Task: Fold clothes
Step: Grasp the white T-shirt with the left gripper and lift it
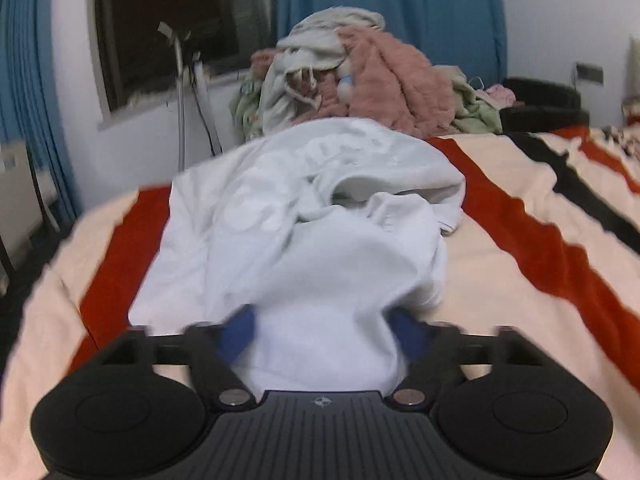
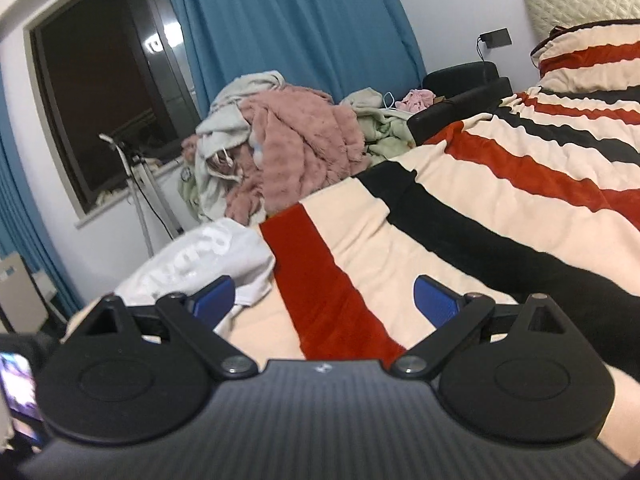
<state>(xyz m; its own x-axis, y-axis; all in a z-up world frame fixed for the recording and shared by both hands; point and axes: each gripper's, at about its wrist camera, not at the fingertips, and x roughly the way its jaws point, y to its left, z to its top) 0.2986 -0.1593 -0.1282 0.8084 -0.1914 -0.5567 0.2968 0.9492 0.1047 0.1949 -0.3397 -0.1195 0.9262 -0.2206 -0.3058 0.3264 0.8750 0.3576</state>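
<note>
A white sweatshirt point(image 1: 304, 216) with pale raised lettering lies crumpled on the striped bed cover point(image 1: 520, 216). My left gripper point(image 1: 324, 332) has a thick bunch of its near end between the blue pads point(image 1: 240, 332), lifted a little; the jaws stand fairly wide around the cloth. In the right wrist view the same sweatshirt point(image 2: 200, 264) lies at the left. My right gripper point(image 2: 324, 300) is open and empty above the red stripe of the cover point(image 2: 320, 288), to the right of the sweatshirt.
A heap of pink, cream and green clothes point(image 1: 360, 76) is piled at the far edge of the bed, also seen in the right wrist view point(image 2: 280, 144). Behind are blue curtains point(image 1: 384, 12), a dark window point(image 2: 100, 92) and a stand point(image 1: 180, 92). A striped pillow point(image 2: 592, 56) lies far right.
</note>
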